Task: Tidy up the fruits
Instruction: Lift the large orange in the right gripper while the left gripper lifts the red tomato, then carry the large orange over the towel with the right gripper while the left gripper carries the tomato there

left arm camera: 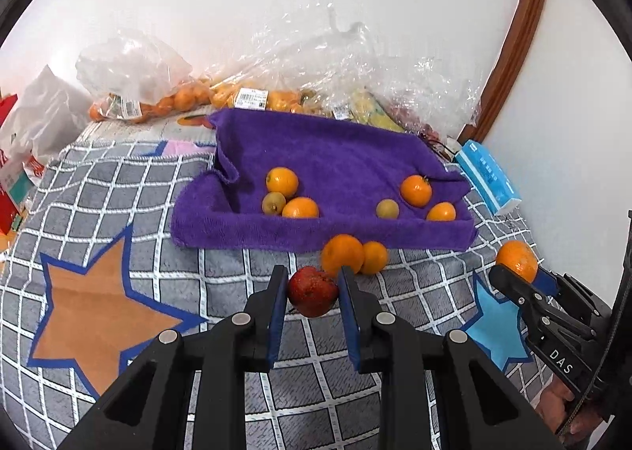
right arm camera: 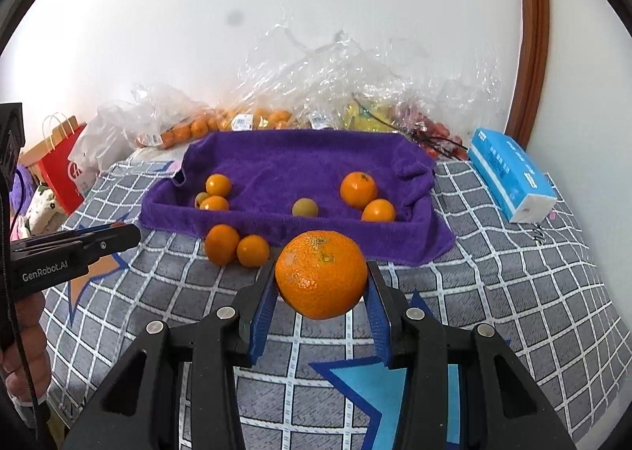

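Observation:
My left gripper (left arm camera: 312,288) is shut on a small dark red fruit (left arm camera: 312,296), held above the checked blanket (left arm camera: 158,189). A large orange (right arm camera: 320,274) sits clamped in my right gripper (right arm camera: 322,284), also off the blanket; the same orange (left arm camera: 517,259) shows at the right of the left wrist view. A purple towel (left arm camera: 335,158) shaped like a tray holds several oranges (left arm camera: 282,181) and two small greenish fruits (left arm camera: 273,202). Two more oranges (left arm camera: 342,254) lie on the blanket just in front of the towel's near edge.
Clear plastic bags with oranges (left arm camera: 185,98) and other fruit (right arm camera: 418,118) lie against the white wall behind the towel. A blue tissue pack (right arm camera: 509,173) sits at the right, a red paper bag (right arm camera: 63,165) at the left. A hand (right arm camera: 23,339) grips the left tool.

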`<state>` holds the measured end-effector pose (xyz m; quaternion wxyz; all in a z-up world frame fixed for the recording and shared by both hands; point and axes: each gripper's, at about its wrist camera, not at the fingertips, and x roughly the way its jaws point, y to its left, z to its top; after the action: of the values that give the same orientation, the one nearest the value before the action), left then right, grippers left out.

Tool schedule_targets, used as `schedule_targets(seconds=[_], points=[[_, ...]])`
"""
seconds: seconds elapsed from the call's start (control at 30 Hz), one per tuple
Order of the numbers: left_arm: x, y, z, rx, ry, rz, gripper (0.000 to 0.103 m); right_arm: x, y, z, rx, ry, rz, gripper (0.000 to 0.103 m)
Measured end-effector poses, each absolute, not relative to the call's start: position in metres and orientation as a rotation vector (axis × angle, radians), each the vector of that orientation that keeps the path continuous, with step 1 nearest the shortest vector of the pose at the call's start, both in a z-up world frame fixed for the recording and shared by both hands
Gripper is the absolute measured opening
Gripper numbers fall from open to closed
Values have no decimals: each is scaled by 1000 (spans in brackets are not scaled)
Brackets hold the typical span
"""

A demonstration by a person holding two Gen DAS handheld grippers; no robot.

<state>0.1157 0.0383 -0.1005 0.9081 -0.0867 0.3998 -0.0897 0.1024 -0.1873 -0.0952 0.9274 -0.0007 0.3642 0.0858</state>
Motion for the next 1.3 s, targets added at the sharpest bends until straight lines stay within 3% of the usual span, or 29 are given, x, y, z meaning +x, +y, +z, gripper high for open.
schedule_targets(seconds=[1.3], points=[[200, 58, -78, -218, 802, -162, 25, 206, -187, -81, -6, 707, 161, 43]])
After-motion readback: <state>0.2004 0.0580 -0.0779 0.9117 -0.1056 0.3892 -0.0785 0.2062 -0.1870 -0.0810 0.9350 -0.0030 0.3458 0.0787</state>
